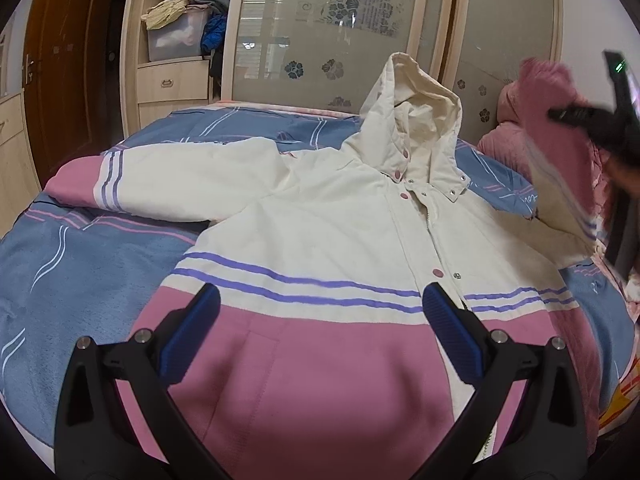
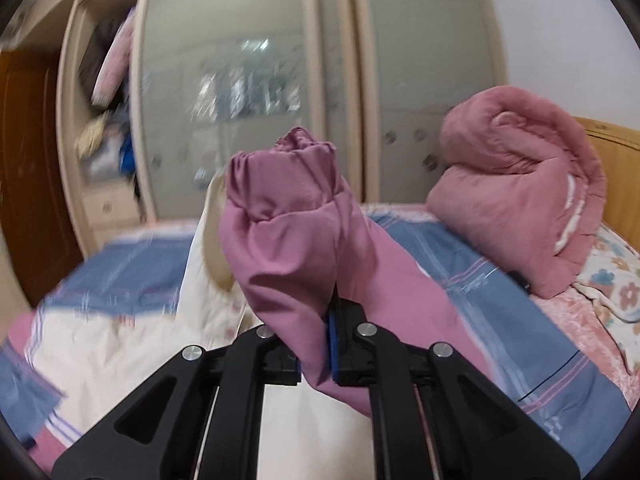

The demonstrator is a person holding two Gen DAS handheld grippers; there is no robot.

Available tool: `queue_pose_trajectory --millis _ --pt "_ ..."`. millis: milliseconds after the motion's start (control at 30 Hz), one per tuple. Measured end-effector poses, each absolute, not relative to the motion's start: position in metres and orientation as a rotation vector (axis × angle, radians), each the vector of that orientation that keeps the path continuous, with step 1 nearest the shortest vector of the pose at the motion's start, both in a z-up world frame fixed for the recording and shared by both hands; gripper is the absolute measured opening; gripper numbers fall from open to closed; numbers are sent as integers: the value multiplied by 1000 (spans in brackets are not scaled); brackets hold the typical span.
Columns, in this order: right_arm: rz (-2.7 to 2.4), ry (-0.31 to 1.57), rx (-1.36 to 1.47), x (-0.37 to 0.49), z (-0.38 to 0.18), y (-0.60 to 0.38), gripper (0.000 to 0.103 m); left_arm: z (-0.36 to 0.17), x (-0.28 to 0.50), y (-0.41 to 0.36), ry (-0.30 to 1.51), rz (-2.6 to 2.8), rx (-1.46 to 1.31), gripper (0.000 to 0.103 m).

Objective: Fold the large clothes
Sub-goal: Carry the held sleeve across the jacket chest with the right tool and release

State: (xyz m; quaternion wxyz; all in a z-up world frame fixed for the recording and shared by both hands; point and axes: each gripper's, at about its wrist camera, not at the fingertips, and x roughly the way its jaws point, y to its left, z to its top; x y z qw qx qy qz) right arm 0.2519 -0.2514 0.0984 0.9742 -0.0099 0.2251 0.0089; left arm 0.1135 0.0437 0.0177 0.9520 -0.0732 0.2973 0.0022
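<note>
A large hooded jacket (image 1: 328, 232), cream on top, pink below with purple stripes, lies front up on the bed. Its left sleeve (image 1: 160, 176) is spread out to the left. My left gripper (image 1: 320, 308) is open, hovering over the pink lower part, touching nothing. My right gripper (image 2: 316, 344) is shut on the pink cuff end of the right sleeve (image 2: 296, 232) and holds it lifted above the bed; the cuff stands up in front of the camera. In the left wrist view the right gripper (image 1: 600, 120) shows blurred at the far right, with the raised sleeve (image 1: 560, 184).
The bed has a blue and pink striped cover (image 1: 80, 264). A rolled pink quilt (image 2: 520, 184) lies at the headboard end on the right. A wardrobe with frosted sliding doors (image 1: 328, 28) and open shelves of clothes (image 1: 180, 28) stands behind the bed.
</note>
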Motion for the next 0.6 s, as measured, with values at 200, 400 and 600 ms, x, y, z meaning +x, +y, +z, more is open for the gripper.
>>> queue_pose_trajectory --millis 200,400,600 --pt "70 636 -160 262 16 -198 13 20 114 50 603 7 -163 101" --pt "75 853 -281 264 -50 -169 64 18 115 52 613 10 -160 101" --pt "164 806 -178 224 -35 -169 99 15 119 51 626 5 -160 101"
